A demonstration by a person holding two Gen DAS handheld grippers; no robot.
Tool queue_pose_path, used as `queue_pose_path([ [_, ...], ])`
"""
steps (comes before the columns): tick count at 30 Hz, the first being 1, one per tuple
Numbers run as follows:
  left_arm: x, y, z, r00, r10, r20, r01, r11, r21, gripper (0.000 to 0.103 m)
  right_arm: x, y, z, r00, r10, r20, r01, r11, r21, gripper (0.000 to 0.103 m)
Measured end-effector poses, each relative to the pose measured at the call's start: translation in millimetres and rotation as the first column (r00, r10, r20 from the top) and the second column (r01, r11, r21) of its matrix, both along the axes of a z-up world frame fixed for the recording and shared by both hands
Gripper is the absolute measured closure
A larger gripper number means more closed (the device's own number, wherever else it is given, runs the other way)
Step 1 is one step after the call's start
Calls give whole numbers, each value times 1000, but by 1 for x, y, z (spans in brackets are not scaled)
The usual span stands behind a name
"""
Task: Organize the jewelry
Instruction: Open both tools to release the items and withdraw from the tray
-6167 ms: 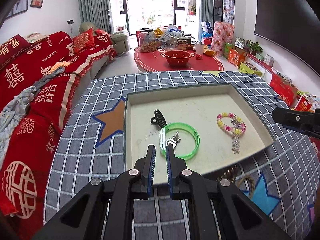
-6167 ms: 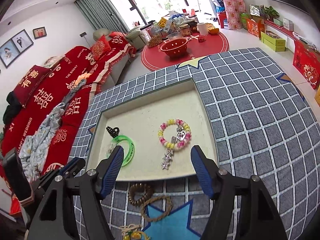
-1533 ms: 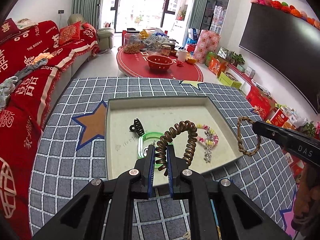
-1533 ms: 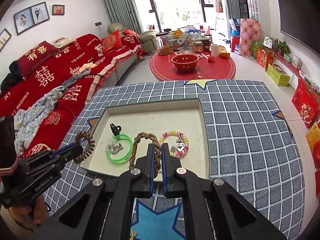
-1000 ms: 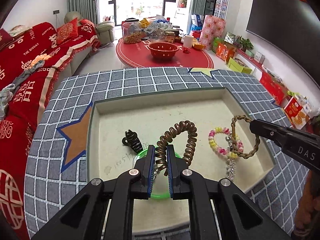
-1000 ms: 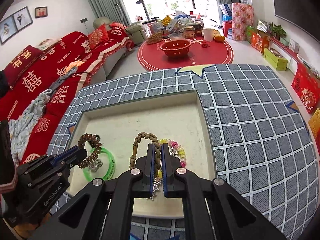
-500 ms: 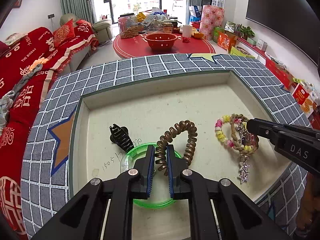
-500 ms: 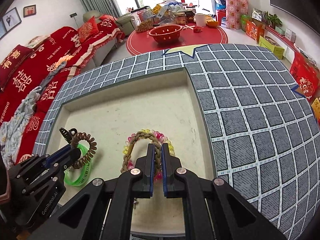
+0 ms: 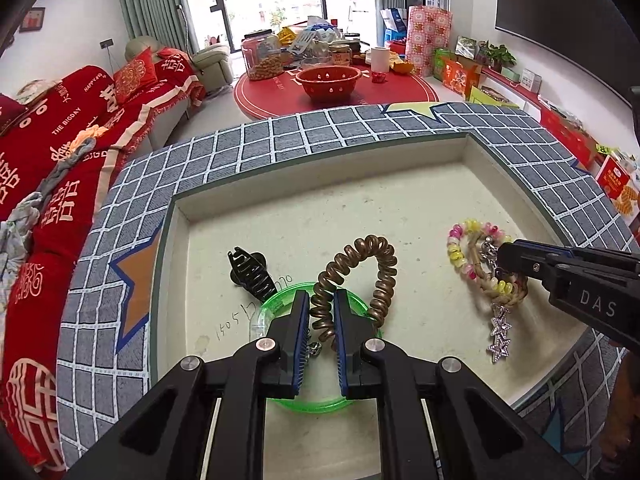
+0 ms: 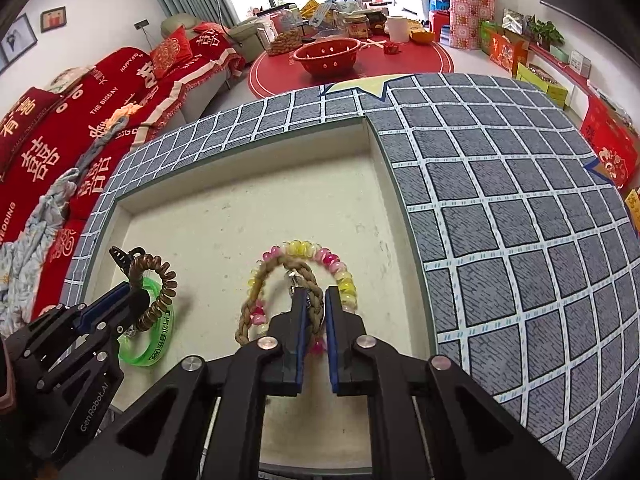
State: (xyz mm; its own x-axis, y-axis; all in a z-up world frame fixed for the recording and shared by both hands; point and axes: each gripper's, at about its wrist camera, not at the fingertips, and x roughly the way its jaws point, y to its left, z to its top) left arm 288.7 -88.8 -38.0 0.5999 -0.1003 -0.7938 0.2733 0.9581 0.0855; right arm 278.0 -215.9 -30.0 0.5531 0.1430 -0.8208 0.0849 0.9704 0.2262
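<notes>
A shallow cream tray (image 9: 400,152) (image 10: 384,148) sits on the grey checked table. My left gripper (image 9: 321,312) is shut on a brown spiral hair tie (image 9: 376,276) and holds it low over a green bangle (image 9: 276,304), beside a black hair claw (image 9: 250,272). My right gripper (image 10: 313,308) is shut on a tan braided bracelet (image 10: 256,288) and holds it low over a pink and yellow bead bracelet (image 10: 344,276) with star charms (image 9: 500,336). The left gripper also shows in the right wrist view (image 10: 132,300) with the hair tie (image 10: 164,292).
The tray's walls (image 9: 172,220) rise around the jewelry. The checked table cover (image 10: 500,200) spreads to the right of the tray. A red sofa (image 9: 48,140) stands to the left, and a round red table (image 9: 332,88) with a bowl lies beyond.
Both grippers have moved forward and down into the tray with their pieces. The braided bracelet now hangs right over the bead bracelet, and the hair tie over the green bangle.
</notes>
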Motion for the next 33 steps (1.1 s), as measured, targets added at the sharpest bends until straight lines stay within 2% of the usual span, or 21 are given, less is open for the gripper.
queue_pose_path([
  [1, -1, 0, 1, 1000, 2, 4, -2, 1000, 5, 78, -1, -2, 1, 1000, -1, 1, 1, 1000, 7, 82],
  [2, -2, 0, 2, 1000, 5, 7, -5, 1000, 8, 78, -2, -2, 3, 1000, -1, 11, 1, 1000, 18, 68],
  [3, -3, 1, 3, 1000, 7, 10, -7, 1000, 9, 78, -3, -2, 5, 1000, -2, 18, 2, 1000, 26, 58],
  [4, -3, 2, 4, 1000, 9, 12, -9, 1000, 10, 78, -4, -2, 7, 1000, -4, 30, 3, 999, 34, 43],
  [9, -7, 9, 10, 999, 30, 16, -30, 1000, 7, 78, -13, -2, 24, 996, -8, 84, 3, 998, 67, 42],
  [19, -21, 21, 32, 996, 45, 81, -44, 999, -12, 78, -43, -2, 56, 990, -14, 141, 0, 996, 95, 40],
  [24, -26, 31, 39, 994, 58, 88, -54, 998, -37, 75, -62, -2, 73, 983, -16, 181, -3, 994, 106, 29],
  [26, -29, 36, 41, 993, 77, 90, -72, 996, -50, 0, -70, -2, 81, 980, -16, 197, -5, 994, 107, 27],
  [28, -40, 44, 49, 982, 110, 153, -99, 992, -77, 0, -77, -2, 87, 978, -16, 208, -7, 994, 111, 21],
  [30, -45, 48, 54, 982, 102, 161, -91, 993, -72, 0, -87, -2, 94, 974, -20, 226, -6, 994, 112, 20],
  [31, -49, 51, 56, 981, 102, 164, -91, 993, -71, 0, -92, -2, 95, 974, -19, 227, -6, 994, 111, 14],
  [33, -55, 58, 58, 979, 109, 173, -99, 993, -65, 0, -101, -2, 98, 972, -21, 234, -5, 994, 109, 14],
])
